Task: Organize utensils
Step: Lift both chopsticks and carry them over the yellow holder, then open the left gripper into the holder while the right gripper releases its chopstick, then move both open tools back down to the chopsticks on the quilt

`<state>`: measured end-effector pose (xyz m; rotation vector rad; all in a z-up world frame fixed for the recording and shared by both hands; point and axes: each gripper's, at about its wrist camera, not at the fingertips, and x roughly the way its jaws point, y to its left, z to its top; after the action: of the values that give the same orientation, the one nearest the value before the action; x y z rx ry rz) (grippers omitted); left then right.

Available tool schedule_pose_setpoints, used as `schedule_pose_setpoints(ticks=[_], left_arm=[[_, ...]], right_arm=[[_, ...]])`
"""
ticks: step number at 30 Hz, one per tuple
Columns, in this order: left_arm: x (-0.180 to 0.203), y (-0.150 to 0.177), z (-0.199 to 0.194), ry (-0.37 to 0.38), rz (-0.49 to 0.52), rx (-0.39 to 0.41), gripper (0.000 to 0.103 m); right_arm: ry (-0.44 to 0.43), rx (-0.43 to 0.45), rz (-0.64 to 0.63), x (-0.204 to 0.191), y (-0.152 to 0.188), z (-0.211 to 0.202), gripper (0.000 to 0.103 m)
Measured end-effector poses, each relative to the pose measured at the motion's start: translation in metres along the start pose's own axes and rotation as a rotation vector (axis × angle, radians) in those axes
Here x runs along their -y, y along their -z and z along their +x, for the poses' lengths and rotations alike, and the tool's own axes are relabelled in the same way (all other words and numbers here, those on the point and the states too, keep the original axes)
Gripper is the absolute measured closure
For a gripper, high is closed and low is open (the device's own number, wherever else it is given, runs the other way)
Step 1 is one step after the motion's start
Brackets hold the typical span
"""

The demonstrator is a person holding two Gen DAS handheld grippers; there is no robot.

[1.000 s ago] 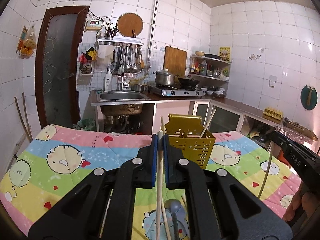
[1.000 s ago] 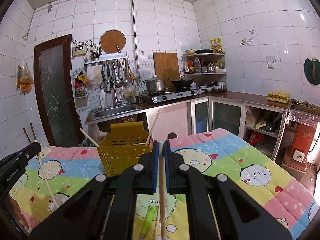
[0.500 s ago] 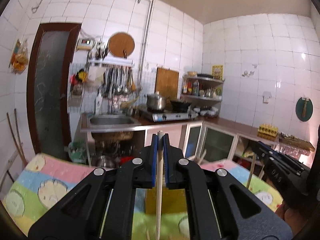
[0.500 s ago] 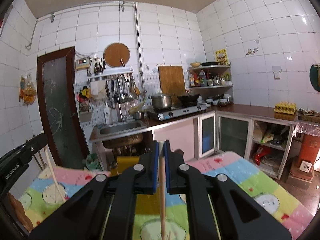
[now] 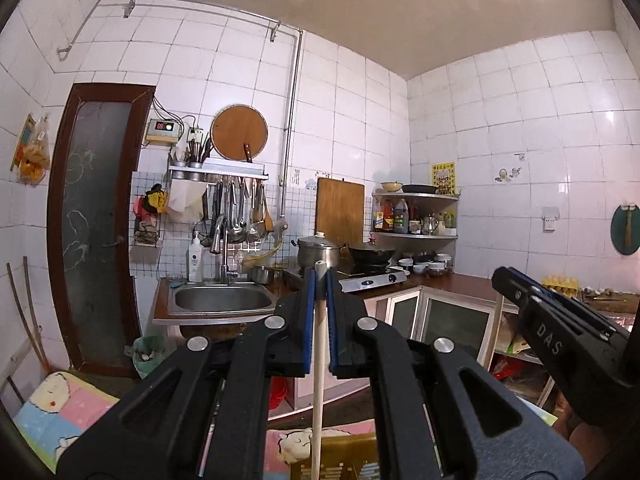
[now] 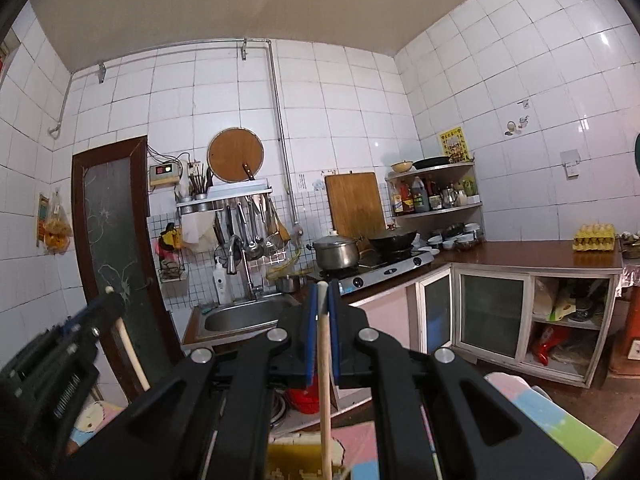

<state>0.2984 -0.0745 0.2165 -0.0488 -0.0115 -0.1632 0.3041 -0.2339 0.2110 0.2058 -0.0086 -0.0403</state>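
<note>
Chopsticks: two pale wooden sticks, one per tongs.

Left chopstick: clenched between the blue pads of the left tongs, centre of the left view. Stands near upright, its top end just above the pads, its shaft running down to the bottom edge of the frame.

Right chopstick: clenched likewise in the right tongs, centre of the right view, top end level with the pad tips, shaft running down out of frame.

Cross-views: right tongs show at the right edge of the left view, a stick hanging below them; left tongs, blurred, show at the lower left of the right view with their stick slanting down.

Yellow holder: bottom centre of both views, directly under the sticks, only its top showing. Whether either stick reaches into it cannot be told.

Tabletop: covered by a pastel cartoon cloth, visible at the lower corners.

Background: sink left of centre, pot and wok on a stove, hanging ladles, corner shelf with bottles, egg tray at right.
</note>
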Motion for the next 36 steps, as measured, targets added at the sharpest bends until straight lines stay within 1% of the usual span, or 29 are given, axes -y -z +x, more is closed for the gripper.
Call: schedule_pose_setpoints(ticks=[3,5,6,8,9,12,14,15,16,17,18,19,20,21,23,25,27,28,31,33,36], left_arm=[[0.0,0.021,0.024,0.0,0.005,-0.024,0.099],[-0.003,0.042,0.038,0.007,-0.013,-0.078,0.099],[-0.004,0.05,0.041,0.008,-0.018,-0.093,0.099],[-0.006,0.071,0.048,-0.004,-0.006,-0.134,0.099],[-0.006,0.076,0.047,-0.026,0.019,-0.13,0.099],[-0.018,0.083,0.046,-0.017,-0.016,-0.166,0.098],[-0.023,0.081,0.046,-0.02,-0.027,-0.19,0.098],[-0.024,0.078,0.047,-0.02,-0.027,-0.211,0.096],[-0.027,0.076,0.046,-0.022,-0.027,-0.229,0.093],[-0.03,0.073,0.044,-0.024,-0.031,-0.244,0.082],[-0.034,0.069,0.04,-0.028,-0.04,-0.254,0.064],[-0.037,0.066,0.034,-0.035,-0.048,-0.257,0.053],[-0.041,0.062,0.027,-0.046,-0.054,-0.255,0.032],[-0.045,0.058,0.021,-0.058,-0.058,-0.246,0.024],[-0.051,0.053,0.003,-0.071,-0.054,-0.24,0.018],[-0.054,0.051,-0.011,-0.075,-0.041,-0.252,0.016],[-0.059,0.052,-0.026,-0.086,-0.033,-0.262,0.01],[-0.062,0.055,-0.035,-0.089,-0.031,-0.271,0.009],[-0.066,0.062,-0.053,-0.092,-0.025,-0.292,0.005],[-0.069,0.071,-0.064,-0.094,-0.025,-0.317,0.005],[-0.071,0.092,-0.075,-0.083,-0.032,-0.388,0.005]], right_arm=[[0.005,-0.021,-0.006,0.001,0.02,0.022,0.097],[0.003,-0.05,-0.001,0.007,0.038,0.033,0.097],[0.002,-0.071,0.003,0.01,0.048,0.038,0.097],[0.006,-0.113,-0.001,0.014,0.067,0.046,0.097],[0.01,-0.132,-0.005,0.017,0.075,0.049,0.097],[0.016,-0.186,-0.02,0.023,0.095,0.052,0.097],[0.025,-0.205,-0.031,0.026,0.099,0.052,0.096],[0.037,-0.216,-0.039,0.027,0.098,0.052,0.096],[0.046,-0.231,-0.045,0.028,0.097,0.05,0.095],[0.054,-0.244,-0.049,0.03,0.094,0.047,0.084],[0.065,-0.251,-0.048,0.033,0.09,0.043,0.073],[0.073,-0.25,-0.044,0.037,0.086,0.038,0.049],[0.086,-0.249,-0.044,0.04,0.082,0.029,0.044],[0.095,-0.254,-0.049,0.044,0.079,0.021,0.044],[0.105,-0.27,-0.054,0.049,0.075,0.009,0.044],[0.117,-0.295,-0.06,0.055,0.074,-0.009,0.044],[0.122,-0.316,-0.062,0.059,0.077,-0.025,0.043],[0.124,-0.326,-0.063,0.061,0.078,-0.031,0.042],[0.125,-0.369,-0.071,0.066,0.091,-0.052,0.04],[0.132,-0.402,-0.074,0.067,0.102,-0.063,0.04],[0.137,-0.461,-0.064,0.073,0.127,-0.078,0.039]])
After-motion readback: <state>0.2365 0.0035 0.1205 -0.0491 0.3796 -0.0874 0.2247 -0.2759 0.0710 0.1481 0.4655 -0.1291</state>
